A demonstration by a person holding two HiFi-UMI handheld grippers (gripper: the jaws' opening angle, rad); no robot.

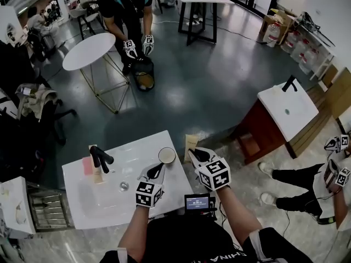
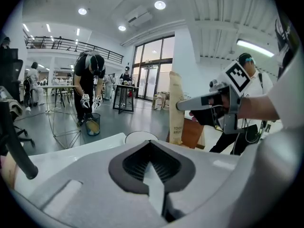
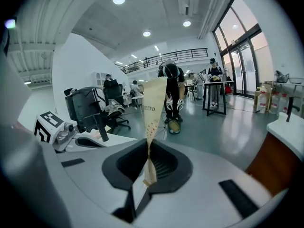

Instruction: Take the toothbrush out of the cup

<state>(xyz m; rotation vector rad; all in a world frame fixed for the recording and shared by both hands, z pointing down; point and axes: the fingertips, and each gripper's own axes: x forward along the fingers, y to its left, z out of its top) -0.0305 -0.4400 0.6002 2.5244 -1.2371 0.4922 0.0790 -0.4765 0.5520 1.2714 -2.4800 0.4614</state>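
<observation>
A white cup stands at the far right corner of the white sink top; its rim shows just past my left jaws. My right gripper hangs off the sink top's right edge, shut on a tan cardboard toothbrush packet. In the right gripper view the packet rises upright from between the pads. The left gripper view shows the packet held beyond the cup by the right gripper. My left gripper hovers just short of the cup, jaws together and empty.
A black faucet and a pink item stand at the sink top's far left, a drain in the basin. A second sink unit stands at right. A person bends over a bin beyond a round table.
</observation>
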